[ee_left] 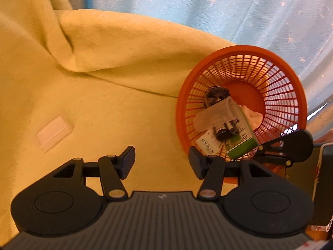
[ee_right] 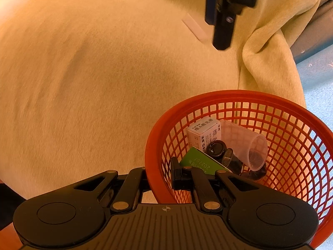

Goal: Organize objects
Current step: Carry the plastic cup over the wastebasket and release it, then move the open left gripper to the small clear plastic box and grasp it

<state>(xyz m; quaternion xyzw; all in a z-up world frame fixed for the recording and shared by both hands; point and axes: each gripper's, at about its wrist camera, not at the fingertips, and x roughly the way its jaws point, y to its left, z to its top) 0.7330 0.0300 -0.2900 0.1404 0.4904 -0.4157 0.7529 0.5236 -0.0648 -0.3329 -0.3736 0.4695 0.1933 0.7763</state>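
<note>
At three o'clock on the yellow cloth (ee_left: 104, 95), the round orange mesh basket (ee_left: 291, 73) is steadied by its rim, pinched in the right gripper (ee_right: 160, 177), while the left gripper (ee_left: 161, 162), spread empty, is aimed toward the small clear flat packet (ee_left: 54, 133) at nine o'clock.

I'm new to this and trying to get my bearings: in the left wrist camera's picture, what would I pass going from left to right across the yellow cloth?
Small clear flat plastic piece → open left gripper → round orange plastic mesh basket, holding boxes and small items.
</note>
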